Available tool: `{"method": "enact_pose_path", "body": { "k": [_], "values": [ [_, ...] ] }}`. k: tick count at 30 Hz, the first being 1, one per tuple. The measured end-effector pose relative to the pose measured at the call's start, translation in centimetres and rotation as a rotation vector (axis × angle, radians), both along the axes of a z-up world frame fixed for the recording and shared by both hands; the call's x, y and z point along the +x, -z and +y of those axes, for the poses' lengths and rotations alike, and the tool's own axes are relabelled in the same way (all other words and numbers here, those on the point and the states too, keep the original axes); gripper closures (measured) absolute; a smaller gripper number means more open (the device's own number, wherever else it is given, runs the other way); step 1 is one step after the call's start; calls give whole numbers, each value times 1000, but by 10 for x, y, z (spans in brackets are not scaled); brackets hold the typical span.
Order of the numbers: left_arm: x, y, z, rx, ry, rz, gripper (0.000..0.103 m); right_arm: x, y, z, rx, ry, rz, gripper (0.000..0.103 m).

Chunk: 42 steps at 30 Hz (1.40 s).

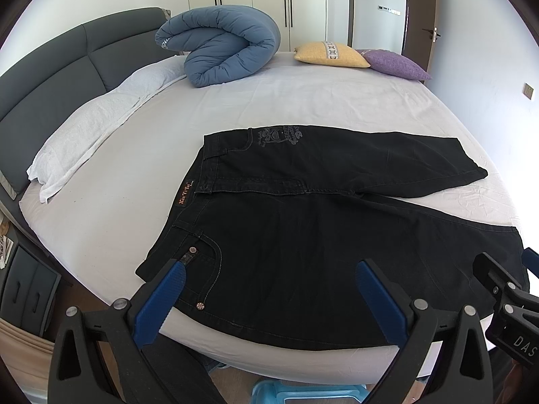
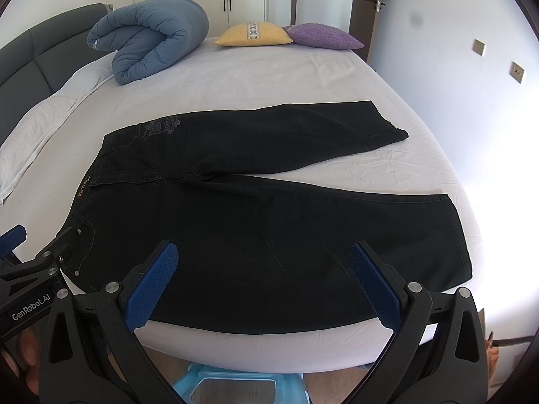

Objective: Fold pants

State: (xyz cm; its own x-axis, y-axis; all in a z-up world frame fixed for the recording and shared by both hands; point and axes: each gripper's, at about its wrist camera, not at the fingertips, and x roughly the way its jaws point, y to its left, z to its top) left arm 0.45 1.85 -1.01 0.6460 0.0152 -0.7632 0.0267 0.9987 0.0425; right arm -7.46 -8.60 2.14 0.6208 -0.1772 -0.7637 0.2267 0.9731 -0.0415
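I read both sets of tongs as spread wide apart and gripping nothing. The left tongs [image 1: 269, 281] hang above the waist end of the pants [image 1: 320, 229], near the front pocket with its rivets. The right tongs [image 2: 264, 262] hang above the thigh section of the nearer leg. Neither pair touches the fabric as far as I can tell.

The black pants lie flat on the white sheet of the bed [image 1: 286, 101], waistband toward the headboard [image 1: 60, 70] side and both legs running out to the opposite side. The legs are spread in a narrow V, with sheet showing between them. The nearer leg lies close to the bed's near edge. A brown label [image 1: 184, 195] sits at the waistband, and grey embroidery [image 1: 279, 134] marks the far hip.

Well apart from the pants, a rolled blue duvet [image 1: 222, 47] rests at the far part of the bed. A yellow cushion [image 1: 331, 54] and a purple cushion [image 1: 394, 64] lie touching at the far edge. White pillows [image 1: 91, 124] line the headboard. A light blue stool [image 2: 235, 387] stands on the floor below the near edge.
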Motion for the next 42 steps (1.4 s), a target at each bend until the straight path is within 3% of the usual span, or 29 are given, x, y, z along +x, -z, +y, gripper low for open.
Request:
{"method": "enact_pose_path", "body": {
  "k": [30, 34, 38, 40, 41, 42],
  "values": [
    [6, 6, 9, 3, -1, 4, 0, 7, 6, 15, -4, -18, 9, 0],
    [21, 9, 18, -7, -1, -29, 0, 20, 9, 12, 17, -95, 8, 0],
    [65, 10, 30, 73, 42, -29, 0, 56, 2, 0, 53, -237, -28, 0],
    [84, 8, 37, 100, 68, -87, 0, 85, -3, -7, 36, -311, -74, 0],
    [93, 3, 43, 79, 112, -163, 0, 102, -3, -9, 13, -347, -77, 0],
    [99, 2, 46, 81, 125, -176, 0, 121, -2, -10, -11, -378, -60, 0]
  ]
}}
